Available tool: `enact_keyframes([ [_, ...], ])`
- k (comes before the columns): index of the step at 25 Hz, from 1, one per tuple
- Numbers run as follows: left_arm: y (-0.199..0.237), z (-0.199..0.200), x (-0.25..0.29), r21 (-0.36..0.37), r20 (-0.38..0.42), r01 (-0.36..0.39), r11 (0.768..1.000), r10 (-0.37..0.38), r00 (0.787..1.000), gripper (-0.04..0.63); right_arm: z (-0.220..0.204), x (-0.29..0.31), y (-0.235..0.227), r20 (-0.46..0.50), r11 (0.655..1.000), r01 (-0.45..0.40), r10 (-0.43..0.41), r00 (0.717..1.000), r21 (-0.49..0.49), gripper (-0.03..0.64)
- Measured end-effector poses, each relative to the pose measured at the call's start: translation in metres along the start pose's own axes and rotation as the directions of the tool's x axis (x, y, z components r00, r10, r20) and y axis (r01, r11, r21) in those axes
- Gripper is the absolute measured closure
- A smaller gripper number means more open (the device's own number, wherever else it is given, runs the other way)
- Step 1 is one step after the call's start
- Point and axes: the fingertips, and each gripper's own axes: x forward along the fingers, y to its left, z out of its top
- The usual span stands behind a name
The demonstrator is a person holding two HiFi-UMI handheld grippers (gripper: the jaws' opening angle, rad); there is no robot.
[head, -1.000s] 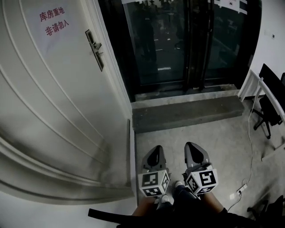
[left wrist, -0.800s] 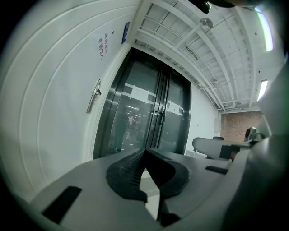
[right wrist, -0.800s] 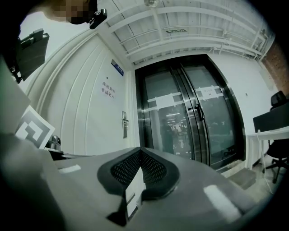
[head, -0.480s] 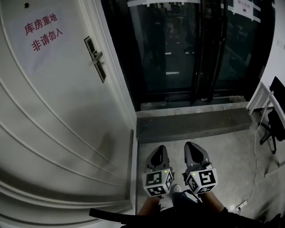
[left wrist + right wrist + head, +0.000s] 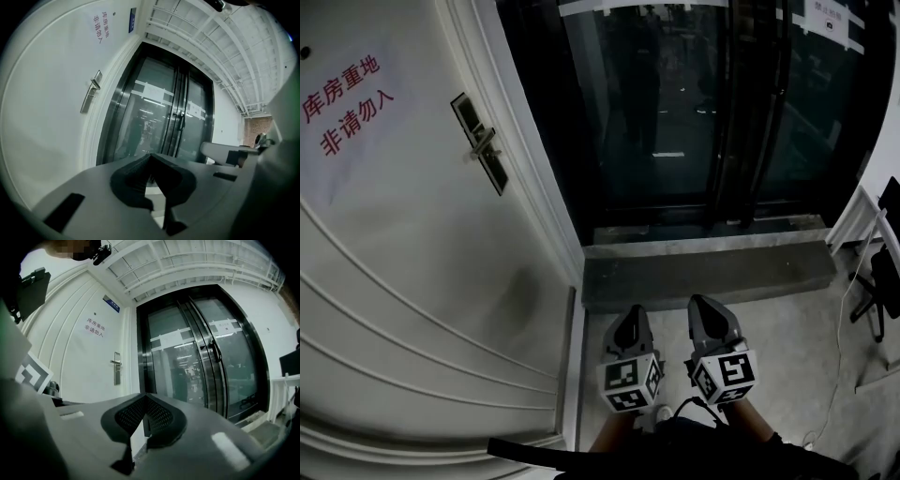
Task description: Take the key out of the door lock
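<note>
Grey concrete floor [image 5: 787, 328] and dark glass doors [image 5: 675, 112] fill the space ahead of you. Your left tongs [image 5: 629, 319] and right tongs [image 5: 705, 307] hang side by side, low in front of you. Both are pinched together with nothing between them, and both are well apart from the door. Beyond them a raised step [image 5: 703, 272] runs under the glass. To the left stands the white door [image 5: 412, 244] with its lock plate [image 5: 496, 172] and lever handle [image 5: 483, 145]. The key should sit in that plate, but it is too small to make out in any view. Over the last second the lock plate has slid left and lower in the head view while the tongs keep their place, so you are turning or stepping, not reaching. I judge the task hardly begun. You have yet to close in on the lock, part one pair of tongs and grip the key.
</note>
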Motion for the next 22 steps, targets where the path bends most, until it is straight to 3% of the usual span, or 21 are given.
enact_keyframes([
  [13, -0.002, 0.007, 0.068, -0.009, 0.0, -0.023, 1.0, 0.023, 1.0, 0.595, -0.009, 0.044, -0.057, -0.014, 0.999, 0.026, -0.026, 1.0, 0.021, 0.617],
  [22, 0.014, 0.028, 0.154, 0.002, 0.01, 0.023, 1.0, -0.023, 1.0, 0.595, -0.008, 0.122, -0.091, 0.002, 0.998, 0.062, -0.063, 0.998, 0.021, 0.617],
])
